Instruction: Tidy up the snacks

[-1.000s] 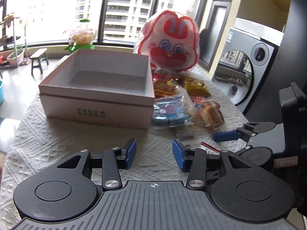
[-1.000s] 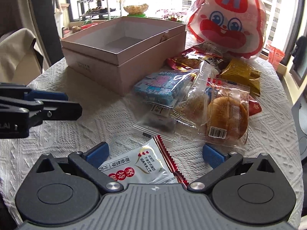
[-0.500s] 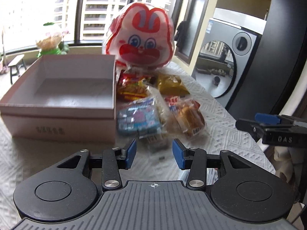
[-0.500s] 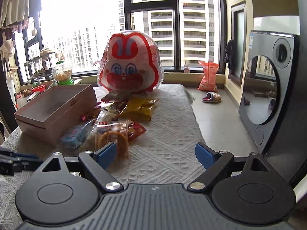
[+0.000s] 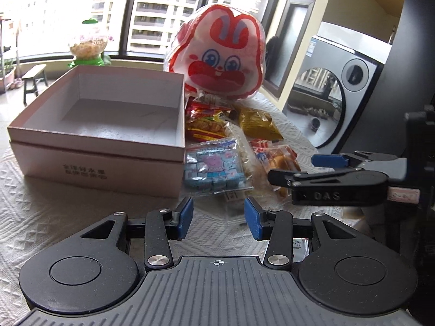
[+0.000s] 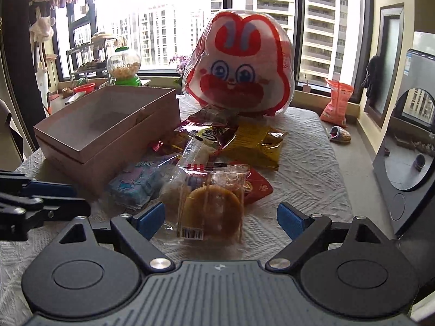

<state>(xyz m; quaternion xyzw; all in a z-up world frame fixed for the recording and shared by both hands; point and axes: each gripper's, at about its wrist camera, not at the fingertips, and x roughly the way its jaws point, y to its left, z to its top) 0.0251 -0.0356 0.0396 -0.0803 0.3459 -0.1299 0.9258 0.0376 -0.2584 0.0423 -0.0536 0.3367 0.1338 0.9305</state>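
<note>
White quilted cloth point(image 6: 304, 168) is covering the table under everything, with tall windows glowing behind. Nothing is lying in the pink box point(image 5: 114, 146) yet, so the sorting is only starting: this looks like the reach for a first snack. The right claw point(image 6: 220, 216) is hanging just short of the clear packet of round cakes point(image 6: 210, 209), its 2 blue pads spread wide on either side of the packet's near end and pressing on nothing. Beyond that packet, the blue cartoon packet point(image 6: 141, 182), a yellow bag point(image 6: 252, 144) and the big rabbit bag point(image 6: 239, 68) are piling up, and the box is sitting off to the claw's left. The left claw point(image 5: 218, 216) is waiting half open and empty, with the blue packet just ahead of its tips. Next, I judge, the right claw needs to ease forward, close on the crinkly wrapper without crushing the cakes, then carry it leftward over the box rim.
</note>
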